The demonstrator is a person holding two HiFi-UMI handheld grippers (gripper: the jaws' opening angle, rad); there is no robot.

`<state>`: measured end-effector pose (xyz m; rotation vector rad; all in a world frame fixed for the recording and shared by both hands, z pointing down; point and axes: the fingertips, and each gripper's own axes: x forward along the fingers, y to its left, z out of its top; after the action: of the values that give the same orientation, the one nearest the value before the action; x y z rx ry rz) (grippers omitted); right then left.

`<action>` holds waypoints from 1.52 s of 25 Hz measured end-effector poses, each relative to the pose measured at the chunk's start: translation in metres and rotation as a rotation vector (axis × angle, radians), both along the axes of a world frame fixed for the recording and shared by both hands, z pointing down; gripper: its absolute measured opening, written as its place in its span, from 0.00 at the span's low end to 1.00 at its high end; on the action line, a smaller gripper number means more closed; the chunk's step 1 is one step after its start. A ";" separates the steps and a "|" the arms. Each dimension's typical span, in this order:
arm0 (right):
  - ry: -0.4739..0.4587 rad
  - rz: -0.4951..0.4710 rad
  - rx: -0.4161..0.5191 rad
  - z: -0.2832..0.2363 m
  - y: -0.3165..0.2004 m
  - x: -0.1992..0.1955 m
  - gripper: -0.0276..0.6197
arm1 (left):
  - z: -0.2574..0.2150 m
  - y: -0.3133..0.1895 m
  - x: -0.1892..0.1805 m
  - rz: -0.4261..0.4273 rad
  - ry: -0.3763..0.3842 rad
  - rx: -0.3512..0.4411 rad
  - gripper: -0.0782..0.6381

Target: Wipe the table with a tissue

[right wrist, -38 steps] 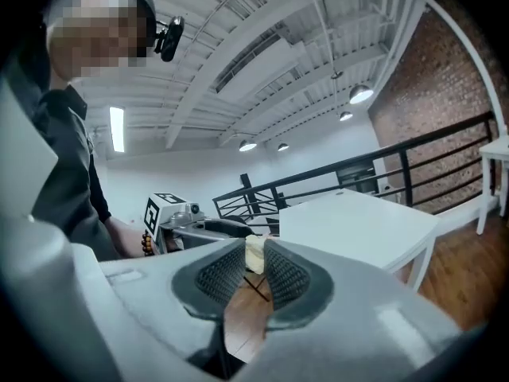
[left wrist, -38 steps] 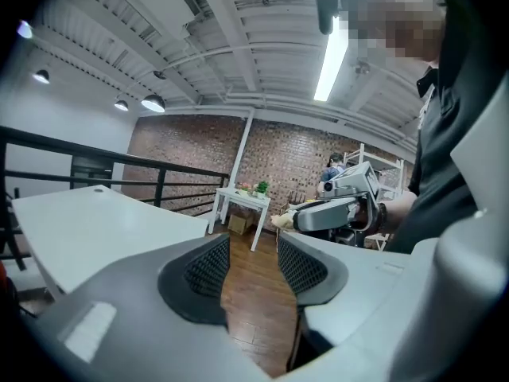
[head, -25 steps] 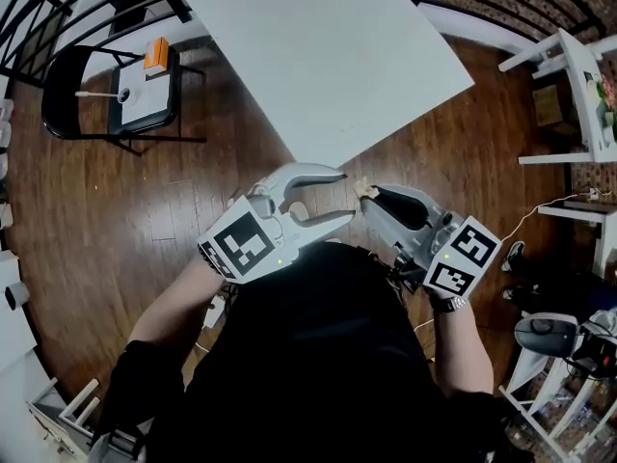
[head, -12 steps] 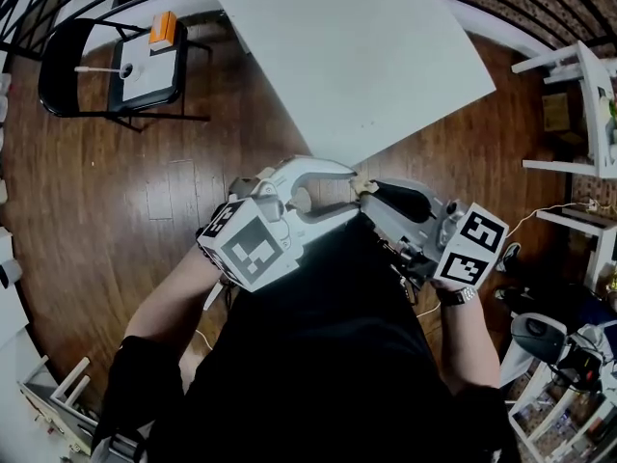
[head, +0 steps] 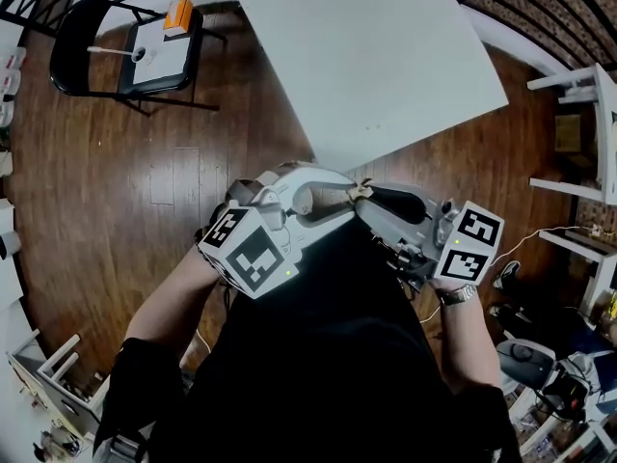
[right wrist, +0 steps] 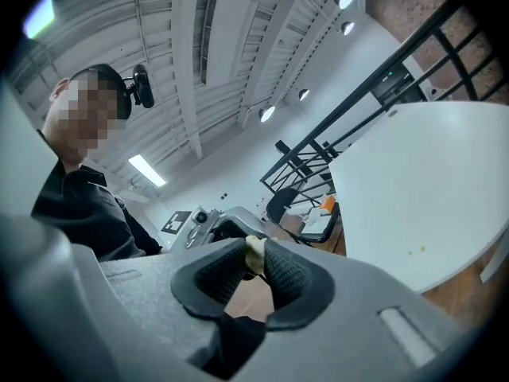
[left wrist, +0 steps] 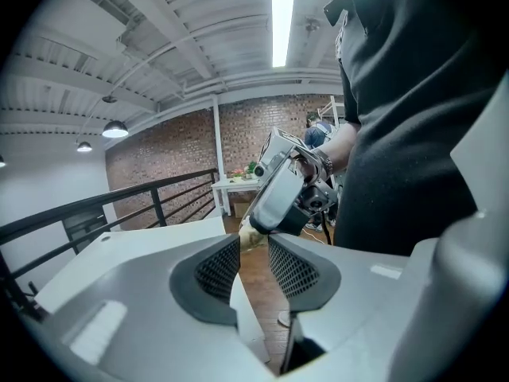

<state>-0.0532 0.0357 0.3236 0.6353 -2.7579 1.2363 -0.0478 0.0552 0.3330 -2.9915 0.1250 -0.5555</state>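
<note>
Two claws tip to tip: right claw [head: 364,197] pinches tissue [head: 362,190]; left claw [head: 351,199], just narrowing, gapes at it.

My pads [left wrist: 219,269] are black, ribbed, matt; tissue [right wrist: 254,255] crumpled cream paper; table [head: 366,56] at twelve o'clock smooth white; floor [head: 145,191] glossy dark wood.

Wears a black short-sleeved top [head: 318,355] and a wristwatch [head: 453,297]. Shows pale grey shells on left gripper [head: 349,202] and right gripper [head: 362,192], black meshed pads [left wrist: 215,269], black-and-white marker cubes [head: 253,251].
</note>
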 end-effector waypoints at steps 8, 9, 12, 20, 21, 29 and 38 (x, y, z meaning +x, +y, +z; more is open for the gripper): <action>-0.021 -0.049 -0.009 0.006 -0.011 0.013 0.23 | 0.004 -0.012 0.013 -0.092 -0.020 -0.030 0.23; -0.017 -0.047 -0.010 0.006 -0.012 0.015 0.24 | 0.005 -0.012 0.013 -0.104 -0.024 -0.034 0.22; 0.006 -0.033 -0.005 0.009 -0.013 0.022 0.27 | 0.010 -0.012 0.009 -0.152 -0.036 -0.057 0.22; 0.205 0.038 0.147 0.014 -0.027 0.046 0.25 | 0.051 -0.048 -0.018 -0.352 -0.099 -0.092 0.22; 0.221 0.046 0.163 0.015 -0.029 0.051 0.21 | 0.057 -0.054 -0.018 -0.375 -0.109 -0.094 0.22; 0.342 0.095 0.284 0.020 -0.039 0.081 0.03 | 0.108 -0.087 -0.020 -0.479 -0.204 -0.128 0.22; 0.416 0.082 0.279 0.040 -0.036 0.091 0.03 | 0.165 -0.101 -0.013 -0.525 -0.332 -0.214 0.22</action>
<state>0.0381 -0.0001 0.3633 0.9153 -2.5799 0.6351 -0.0611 -0.0453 0.4985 -2.9963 0.8876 -1.1706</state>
